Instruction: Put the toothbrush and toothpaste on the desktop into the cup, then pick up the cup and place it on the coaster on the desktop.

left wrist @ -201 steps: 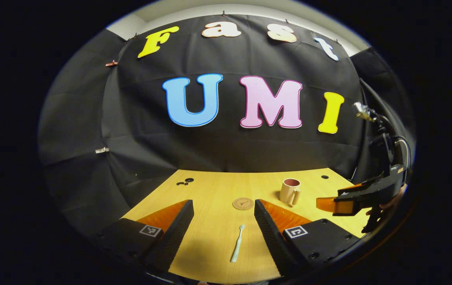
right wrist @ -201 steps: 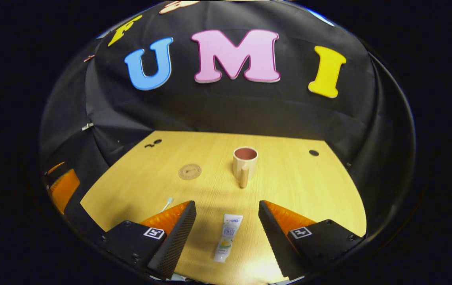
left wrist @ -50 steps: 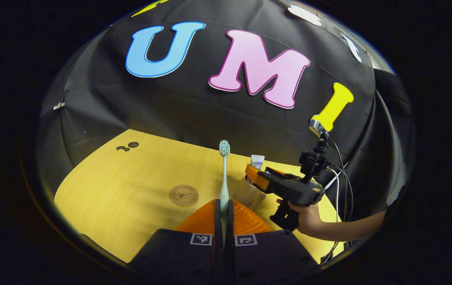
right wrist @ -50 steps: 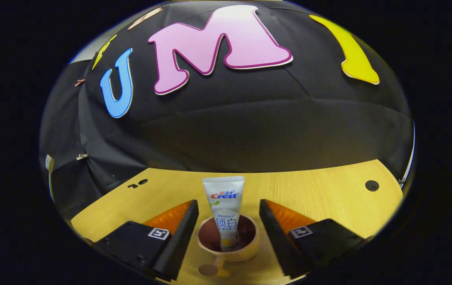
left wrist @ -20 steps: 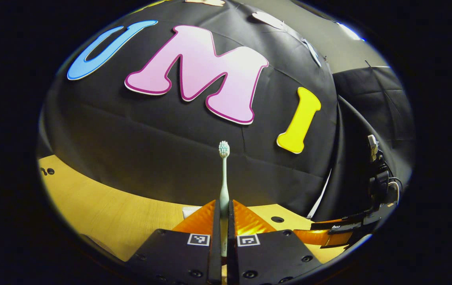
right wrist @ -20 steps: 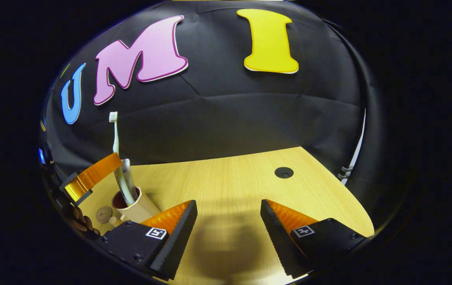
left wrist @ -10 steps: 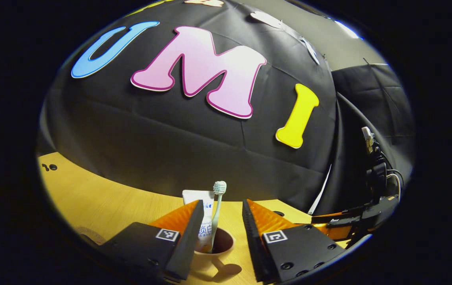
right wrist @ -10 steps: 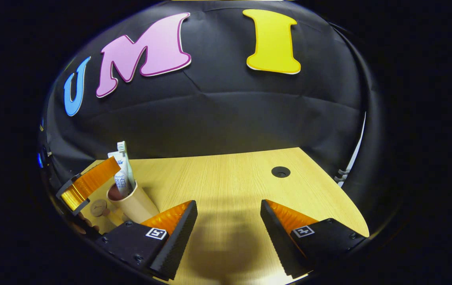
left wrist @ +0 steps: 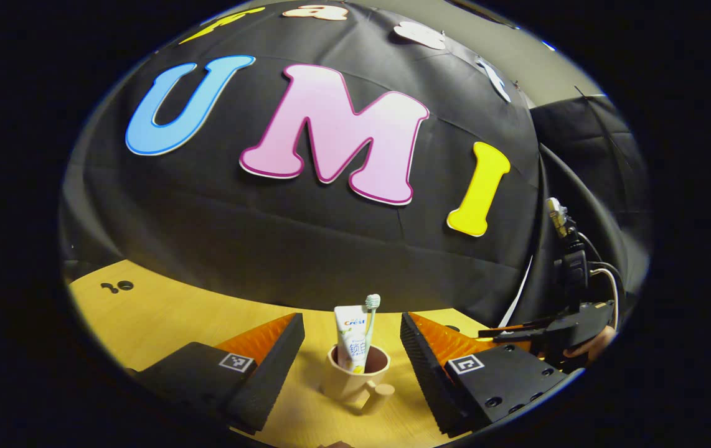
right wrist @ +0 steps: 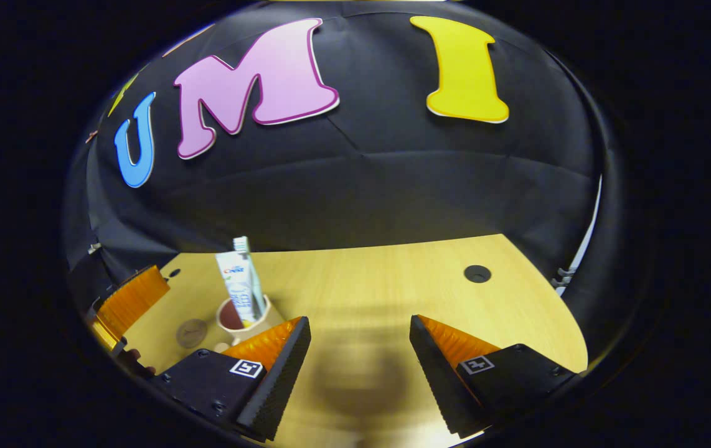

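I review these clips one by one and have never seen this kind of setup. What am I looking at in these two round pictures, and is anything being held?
There is no robot arm. A person holds a two-finger gripper in each hand, and a fisheye camera rides on each gripper, looking forward along its fingers.

In the left gripper view, the left gripper is open, holding nothing. Between its fingers stands a cup on the wooden desktop, with a toothpaste tube and a toothbrush upright inside. The other gripper shows at the right edge.

In the right gripper view, the right gripper is also open and empty, over bare desktop. The same cup shows at the left, and the round coaster lies beside it; the cup is not yet on it.
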Tool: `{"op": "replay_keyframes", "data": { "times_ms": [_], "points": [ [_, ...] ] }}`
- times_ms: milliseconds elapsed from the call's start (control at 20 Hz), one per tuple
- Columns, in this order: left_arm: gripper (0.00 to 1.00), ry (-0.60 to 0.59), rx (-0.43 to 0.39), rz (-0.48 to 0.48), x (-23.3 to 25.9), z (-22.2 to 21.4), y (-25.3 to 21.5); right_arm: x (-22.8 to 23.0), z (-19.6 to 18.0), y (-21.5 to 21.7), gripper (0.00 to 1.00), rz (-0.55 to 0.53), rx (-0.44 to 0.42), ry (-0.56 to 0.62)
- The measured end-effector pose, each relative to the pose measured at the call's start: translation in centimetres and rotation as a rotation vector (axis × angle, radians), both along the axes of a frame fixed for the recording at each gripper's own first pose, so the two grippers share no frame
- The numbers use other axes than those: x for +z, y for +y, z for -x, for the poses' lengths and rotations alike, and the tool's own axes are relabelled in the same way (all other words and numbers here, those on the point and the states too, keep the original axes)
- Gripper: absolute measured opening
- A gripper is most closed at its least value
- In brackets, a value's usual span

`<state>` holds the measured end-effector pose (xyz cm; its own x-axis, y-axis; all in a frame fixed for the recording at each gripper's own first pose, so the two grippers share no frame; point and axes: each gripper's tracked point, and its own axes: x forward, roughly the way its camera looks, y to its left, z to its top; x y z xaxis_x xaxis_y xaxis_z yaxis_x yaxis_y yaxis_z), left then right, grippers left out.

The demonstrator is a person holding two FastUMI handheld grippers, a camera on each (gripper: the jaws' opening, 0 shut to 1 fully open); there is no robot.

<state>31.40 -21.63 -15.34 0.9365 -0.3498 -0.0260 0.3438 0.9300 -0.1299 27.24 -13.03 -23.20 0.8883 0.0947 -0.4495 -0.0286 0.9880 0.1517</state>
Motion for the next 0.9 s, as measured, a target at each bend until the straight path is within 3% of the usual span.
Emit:
{"op": "replay_keyframes", "data": {
  "times_ms": [100, 350, 700, 900],
  "points": [
    [0.98, 0.006, 0.02, -0.039, 0.7, 2.0, 1.9, 0.5, -0.3, 2.3, 0.98, -0.025, 0.047, 0.031],
    [0.98, 0.042, -0.027, -0.108, 1.4, 7.5, 4.6, 1.7, -1.4, 7.8, 0.97, -0.085, 0.1, 0.101],
    [0.98, 0.113, 0.104, -0.101, 1.8, 10.8, 12.2, -1.5, 0.0, 12.8, 0.98, -0.007, 0.179, 0.312],
    [0.98, 0.139, 0.161, -0.114, 1.7, 13.3, 16.5, -4.0, 0.9, 13.6, 0.98, 0.045, 0.172, 0.439]
  ]
}}
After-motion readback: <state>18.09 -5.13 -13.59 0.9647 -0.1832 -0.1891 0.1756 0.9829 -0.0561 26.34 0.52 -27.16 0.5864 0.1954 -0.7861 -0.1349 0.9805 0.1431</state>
